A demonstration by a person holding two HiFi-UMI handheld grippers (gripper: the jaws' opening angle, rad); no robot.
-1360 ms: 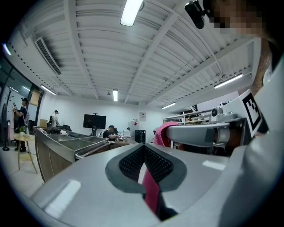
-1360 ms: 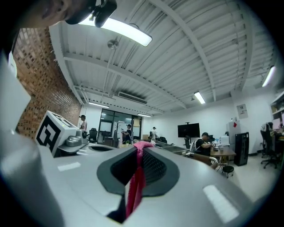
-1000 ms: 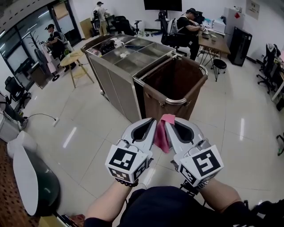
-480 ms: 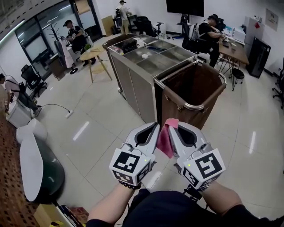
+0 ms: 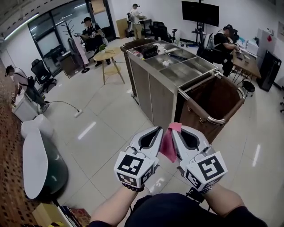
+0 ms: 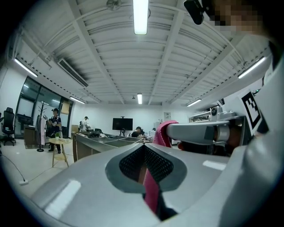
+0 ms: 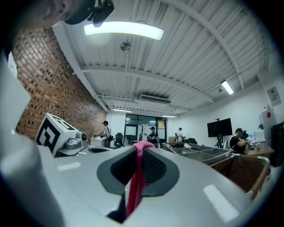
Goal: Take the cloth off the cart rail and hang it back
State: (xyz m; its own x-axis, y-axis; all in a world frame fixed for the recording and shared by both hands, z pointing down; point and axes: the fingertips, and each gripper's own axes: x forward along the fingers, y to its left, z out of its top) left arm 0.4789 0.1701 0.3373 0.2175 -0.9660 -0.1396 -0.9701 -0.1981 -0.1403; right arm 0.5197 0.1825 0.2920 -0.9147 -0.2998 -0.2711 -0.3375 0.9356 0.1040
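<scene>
The left gripper (image 5: pixel 156 131) is clamping its jaws tight on a pink cloth (image 5: pixel 168 145), and in the left gripper view a strip of the cloth (image 6: pixel 151 191) is running down the seam between the closed jaws. Just beside it, the right gripper (image 5: pixel 178 131) is pinching the same cloth with its jaws pressed together, and in the right gripper view the fabric (image 7: pixel 135 179) is sticking up out of the closed tips. Both grippers are pointing forward, side by side, and the cloth is hanging in the air between them, bunched and drooping over the pale tiled floor (image 5: pixel 111 119). It is sitting clear of the chrome rail (image 5: pixel 216 120), which is curving around the near end of the cart just beyond the gripper tips. Behind the rail the cart's brown bag (image 5: pixel 217 97) is standing open, and the cart's steel top (image 5: pixel 177 71) is stretching away. Farther off, a round wooden table (image 5: pixel 109 55) is standing near seated people, and a dark screen (image 5: pixel 200 13) is hanging at the far wall.
</scene>
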